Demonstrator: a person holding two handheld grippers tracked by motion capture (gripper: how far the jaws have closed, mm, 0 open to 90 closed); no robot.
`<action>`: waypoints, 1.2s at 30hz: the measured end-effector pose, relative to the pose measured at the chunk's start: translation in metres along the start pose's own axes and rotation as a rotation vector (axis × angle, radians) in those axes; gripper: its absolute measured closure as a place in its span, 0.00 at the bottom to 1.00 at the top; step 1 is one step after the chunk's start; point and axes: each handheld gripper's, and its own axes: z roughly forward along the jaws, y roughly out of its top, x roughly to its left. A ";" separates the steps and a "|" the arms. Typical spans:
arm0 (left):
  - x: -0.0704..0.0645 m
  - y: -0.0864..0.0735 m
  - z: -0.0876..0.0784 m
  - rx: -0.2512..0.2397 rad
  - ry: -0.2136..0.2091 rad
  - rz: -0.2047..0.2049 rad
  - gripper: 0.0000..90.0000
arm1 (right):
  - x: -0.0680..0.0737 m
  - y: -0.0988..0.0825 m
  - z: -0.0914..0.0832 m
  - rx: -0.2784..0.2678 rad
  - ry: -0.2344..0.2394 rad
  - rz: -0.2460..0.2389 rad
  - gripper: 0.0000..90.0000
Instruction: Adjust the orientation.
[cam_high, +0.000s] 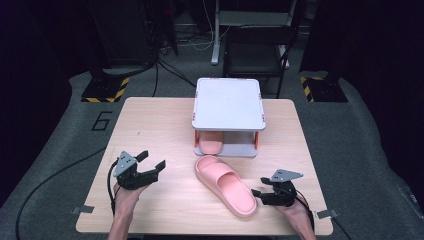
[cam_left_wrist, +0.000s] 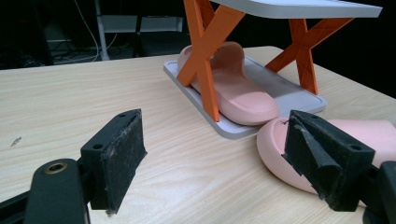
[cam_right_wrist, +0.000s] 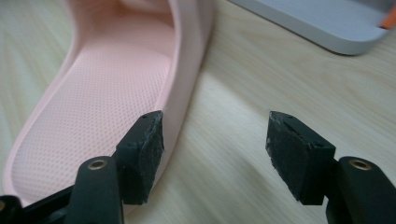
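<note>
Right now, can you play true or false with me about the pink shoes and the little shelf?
1. One pink rubber slipper sits on the bottom tray of the small grey rack with orange legs. True.
2. A second pink rubber slipper lies on the light wooden table in front of the rack. True.
3. The right gripper squeezes the slipper on the table tight. False: its jaws stand apart, one at the slipper's rim, the other over bare wood.
4. The left gripper holds a slipper. False: its jaws are open with nothing between them.
5. A slipper rests on top of the rack. False: the top is bare.
</note>
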 end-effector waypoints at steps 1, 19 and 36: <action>0.000 0.000 0.000 0.003 -0.002 0.000 0.22 | 0.004 0.002 0.002 0.008 0.007 -0.015 0.40; 0.004 -0.001 -0.005 -0.002 0.005 -0.010 0.22 | 0.042 0.032 0.034 -0.014 0.124 -0.060 0.37; 0.006 0.005 -0.010 -0.007 0.005 -0.009 0.22 | 0.003 0.051 -0.027 -0.246 0.003 0.050 0.28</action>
